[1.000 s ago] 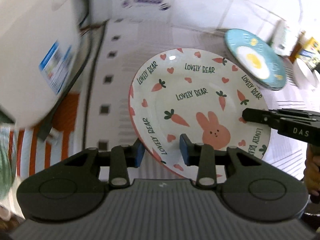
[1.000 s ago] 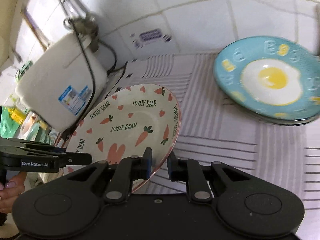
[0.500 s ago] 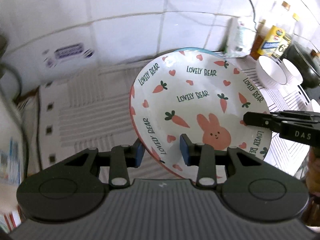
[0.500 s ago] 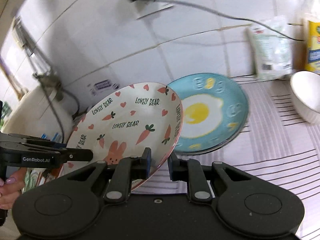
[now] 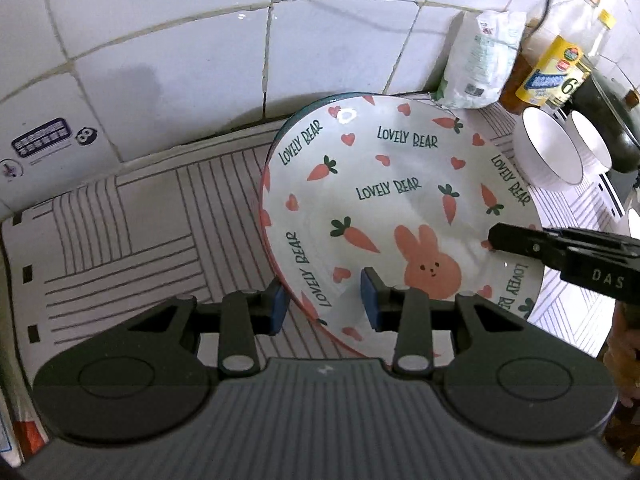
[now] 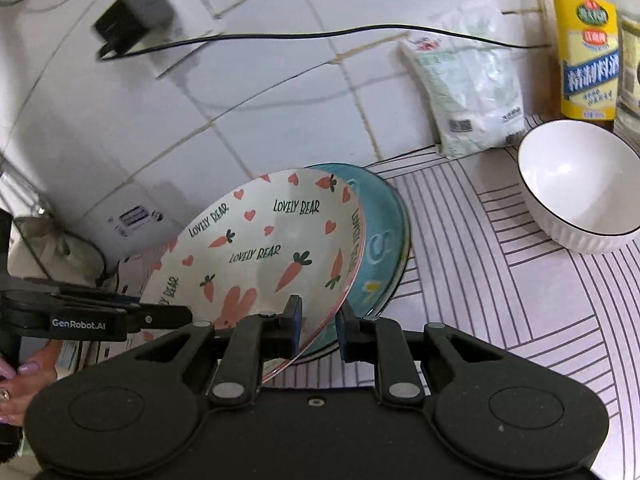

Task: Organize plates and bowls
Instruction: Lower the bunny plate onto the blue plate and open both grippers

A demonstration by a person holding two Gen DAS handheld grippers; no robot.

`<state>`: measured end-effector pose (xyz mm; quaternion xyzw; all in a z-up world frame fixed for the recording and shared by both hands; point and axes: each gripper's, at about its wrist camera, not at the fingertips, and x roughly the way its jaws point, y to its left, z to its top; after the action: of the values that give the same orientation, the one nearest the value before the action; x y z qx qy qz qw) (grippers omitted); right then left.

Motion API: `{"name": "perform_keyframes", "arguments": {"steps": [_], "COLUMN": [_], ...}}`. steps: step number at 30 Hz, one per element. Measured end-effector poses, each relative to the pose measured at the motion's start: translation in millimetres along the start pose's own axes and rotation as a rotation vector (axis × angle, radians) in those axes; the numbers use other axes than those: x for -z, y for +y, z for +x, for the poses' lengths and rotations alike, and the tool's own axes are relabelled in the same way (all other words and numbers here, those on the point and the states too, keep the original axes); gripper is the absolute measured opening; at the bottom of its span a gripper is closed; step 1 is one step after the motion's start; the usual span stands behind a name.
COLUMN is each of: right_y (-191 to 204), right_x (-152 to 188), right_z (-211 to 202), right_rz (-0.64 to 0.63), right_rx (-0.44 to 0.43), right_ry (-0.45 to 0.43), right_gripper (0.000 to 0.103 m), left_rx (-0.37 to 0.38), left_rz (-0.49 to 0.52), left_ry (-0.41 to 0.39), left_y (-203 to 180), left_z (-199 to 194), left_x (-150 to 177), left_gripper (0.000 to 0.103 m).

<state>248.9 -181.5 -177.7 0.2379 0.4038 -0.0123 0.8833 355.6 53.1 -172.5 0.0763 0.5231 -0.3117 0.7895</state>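
A white plate with carrots, a pink rabbit and "LOVELY BEAR" lettering (image 5: pixel 400 200) (image 6: pixel 272 248) is held by both grippers. My left gripper (image 5: pixel 325 304) is shut on its left rim. My right gripper (image 6: pixel 318 326) is shut on its right rim, and its finger also shows in the left wrist view (image 5: pixel 560 246). The plate hangs over the blue fried-egg plates (image 6: pixel 380 240), whose edge peeks out behind it (image 5: pixel 304 114). I cannot tell whether the plates touch. White bowls (image 6: pixel 580 184) (image 5: pixel 548 152) stand to the right.
A striped mat (image 5: pixel 140 208) covers the counter. A white bag (image 6: pixel 468 76), yellow-labelled bottles (image 6: pixel 588 56) and a dark pot (image 5: pixel 612 120) stand along the tiled wall. A plug and cable (image 6: pixel 132 24) hang on the wall. The white appliance's edge (image 6: pixel 52 248) is at the left.
Both grippers have carried the rabbit plate rightward, away from the white appliance, until it hangs over the blue egg plates. Both stayed shut on its rim.
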Motion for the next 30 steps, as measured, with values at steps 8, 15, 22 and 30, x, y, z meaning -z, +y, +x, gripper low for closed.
{"name": "perform_keyframes", "arguments": {"steps": [8,15,22,30], "right_y": [-5.8,-4.7,5.0,36.3], "right_x": [-10.9,-17.9,-18.2,-16.3], "right_z": [11.4,22.0,23.6,26.7], "right_rz": [-0.013,-0.01,-0.008,-0.11], "right_rx": [0.058,0.086,0.138,0.262], "right_ry": [0.028,0.084,0.114,0.164], "right_gripper": [0.023,0.023,0.027,0.043], "left_rx": [-0.025,-0.076,-0.113,-0.134], "left_rz": [-0.031,-0.12,-0.098,-0.105], "left_ry": [0.042,0.107,0.118,0.084], "left_y": [-3.5,1.9,-7.7,-7.5], "left_z": [14.2,26.6,26.4,20.5], "left_x": [-15.4,-22.2,-26.2,-22.9], "left_gripper": [0.036,0.036,0.036,0.032]}}
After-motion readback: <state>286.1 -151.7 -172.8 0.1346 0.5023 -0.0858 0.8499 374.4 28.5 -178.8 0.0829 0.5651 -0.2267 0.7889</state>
